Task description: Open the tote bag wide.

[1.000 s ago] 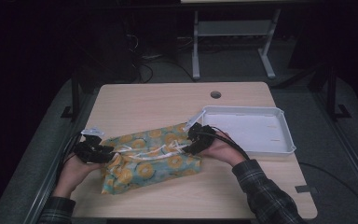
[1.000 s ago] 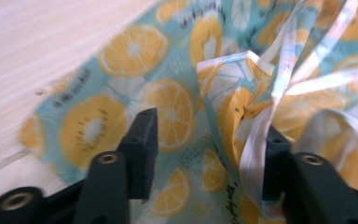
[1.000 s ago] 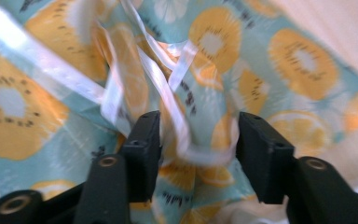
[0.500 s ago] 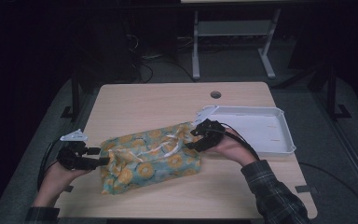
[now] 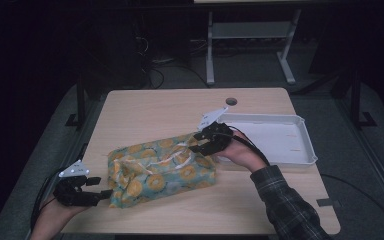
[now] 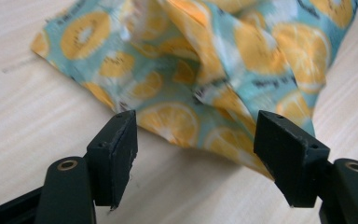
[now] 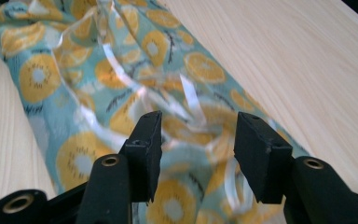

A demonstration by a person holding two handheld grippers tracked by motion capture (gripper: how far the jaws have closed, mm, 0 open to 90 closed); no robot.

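Left gripper view: left gripper (image 6: 196,154) is gaping wide, empty, beside the fruit-print bag (image 6: 205,65); right gripper (image 7: 196,154) is hovering half-open over its crinkled top.

My teal crinkly plastic bag (image 5: 160,167) is printed with orange citrus slices; my black jaws, a white plastic tray (image 5: 300,150), pale wood table (image 5: 155,112).

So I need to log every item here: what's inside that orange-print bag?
The bag is bulky, so something fills it, but the printed film hides the contents. On the outside, glossy clear creases show. The open right tongs hover over it.
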